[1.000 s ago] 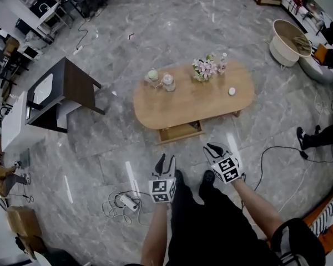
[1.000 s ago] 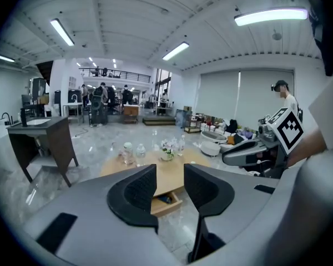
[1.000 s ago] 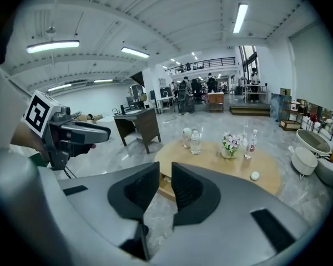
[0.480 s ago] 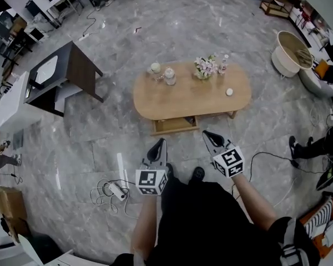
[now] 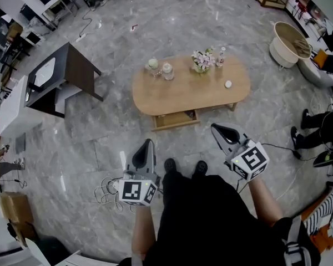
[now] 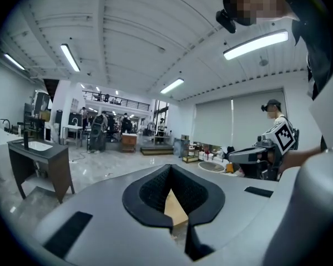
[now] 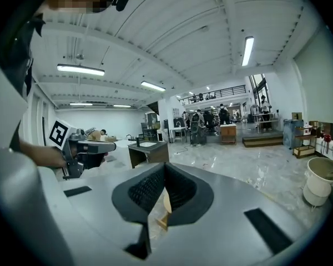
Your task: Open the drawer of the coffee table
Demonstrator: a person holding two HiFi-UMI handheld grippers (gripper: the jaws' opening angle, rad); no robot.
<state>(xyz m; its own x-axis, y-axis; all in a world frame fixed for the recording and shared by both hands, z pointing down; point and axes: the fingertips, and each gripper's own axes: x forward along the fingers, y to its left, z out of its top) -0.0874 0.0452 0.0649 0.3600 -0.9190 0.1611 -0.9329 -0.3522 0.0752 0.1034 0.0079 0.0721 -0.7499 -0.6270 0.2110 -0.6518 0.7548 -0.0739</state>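
Note:
The oval wooden coffee table [image 5: 191,90] stands on the marble floor ahead of me. Its drawer [image 5: 176,119] juts out of the near side, pulled partly open. My left gripper [image 5: 148,144] hangs in the air short of the table, shut with nothing in it. The right gripper [image 5: 215,127] is beside it, also shut and empty, its tips just off the drawer's right corner. In the left gripper view the jaws [image 6: 171,173] meet, with a sliver of table [image 6: 175,210] below them. The right gripper view shows the same: closed jaws [image 7: 165,169] over a strip of table [image 7: 165,204].
Flowers [image 5: 202,60], glass jars [image 5: 166,70] and a small white object [image 5: 227,84] sit on the tabletop. A dark side table [image 5: 66,79] stands at left, a white round tub [image 5: 288,43] at back right. A power strip with cable [image 5: 108,190] lies by my feet. A person's legs [image 5: 322,129] show at right.
Both grippers have lifted away from the drawer front and up toward the camera, and their jaws have gone from apart to shut. The drawer stays pulled out.

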